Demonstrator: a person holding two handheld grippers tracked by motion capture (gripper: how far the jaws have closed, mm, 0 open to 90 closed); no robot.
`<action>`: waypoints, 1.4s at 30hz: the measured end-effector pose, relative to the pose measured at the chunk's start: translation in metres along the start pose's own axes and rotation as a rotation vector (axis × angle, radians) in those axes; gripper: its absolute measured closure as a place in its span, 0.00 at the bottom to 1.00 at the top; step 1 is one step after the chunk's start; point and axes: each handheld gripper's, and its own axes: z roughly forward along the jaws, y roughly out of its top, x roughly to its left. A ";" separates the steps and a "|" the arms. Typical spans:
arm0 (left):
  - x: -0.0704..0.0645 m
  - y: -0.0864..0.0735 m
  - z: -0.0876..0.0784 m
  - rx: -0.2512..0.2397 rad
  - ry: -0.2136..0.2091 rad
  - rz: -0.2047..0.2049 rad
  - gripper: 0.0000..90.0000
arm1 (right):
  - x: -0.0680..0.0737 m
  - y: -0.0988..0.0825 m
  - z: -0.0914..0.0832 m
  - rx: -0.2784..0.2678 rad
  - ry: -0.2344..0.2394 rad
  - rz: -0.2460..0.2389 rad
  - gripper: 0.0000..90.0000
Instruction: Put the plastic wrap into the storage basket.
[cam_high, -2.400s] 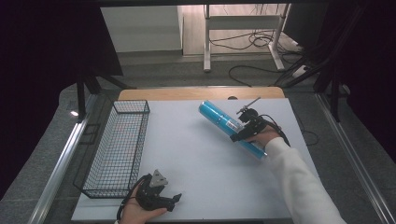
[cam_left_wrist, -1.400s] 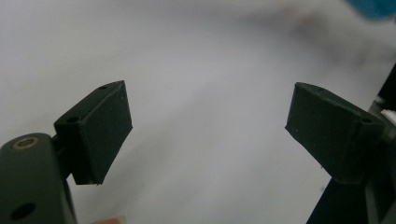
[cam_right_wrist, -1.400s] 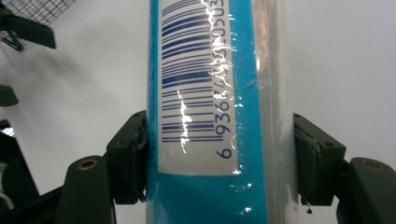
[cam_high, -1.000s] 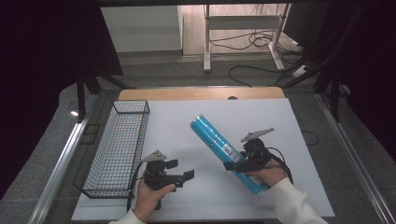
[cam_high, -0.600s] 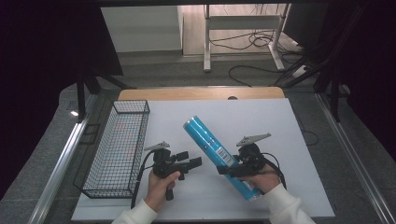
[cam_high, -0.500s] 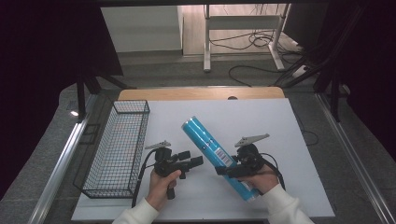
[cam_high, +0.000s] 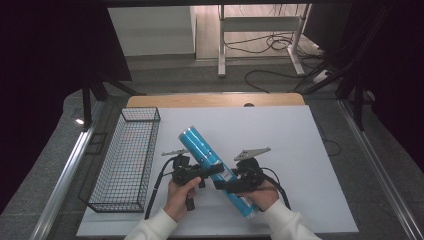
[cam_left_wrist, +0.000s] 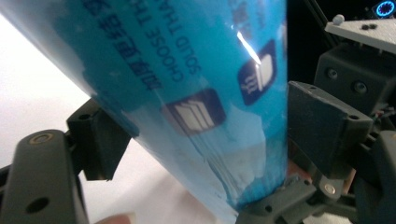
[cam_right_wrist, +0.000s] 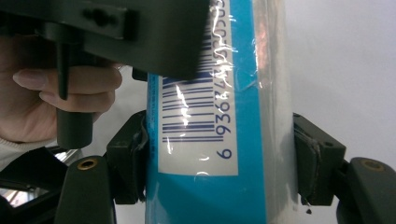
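A long blue tube (cam_high: 205, 152) in clear wrap lies slanted over the white table, far end up-left. My right gripper (cam_high: 227, 186) is shut on its lower part; in the right gripper view the pads press both sides of the tube (cam_right_wrist: 210, 140) by the barcode, with the right gripper (cam_right_wrist: 217, 158) squarely around it. My left gripper (cam_high: 212, 172) reaches in from the left and straddles the tube just above. In the left gripper view the tube (cam_left_wrist: 187, 93) stands between the spread jaws of the left gripper (cam_left_wrist: 210, 135), close to both pads.
A black wire basket (cam_high: 140, 109) stands along the table's left side, with nothing visible in it. The white table top (cam_high: 300, 150) stretches to the right and back. Cables trail from both grippers toward the person's sleeves.
The right gripper carried the tube from the back right toward the front middle. The left gripper moved up and right until its jaws came around the tube.
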 end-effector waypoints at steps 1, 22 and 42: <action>0.000 0.000 0.000 0.000 0.000 0.000 0.23 | 0.000 0.000 0.000 0.000 0.000 0.000 0.36; 0.006 0.007 -0.020 -0.010 -0.065 -0.053 0.35 | 0.010 0.001 0.000 -0.079 0.018 -0.047 0.11; -0.006 0.028 -0.072 -0.105 -0.135 -0.059 0.35 | -0.057 -0.046 -0.093 -0.139 -0.183 0.017 0.11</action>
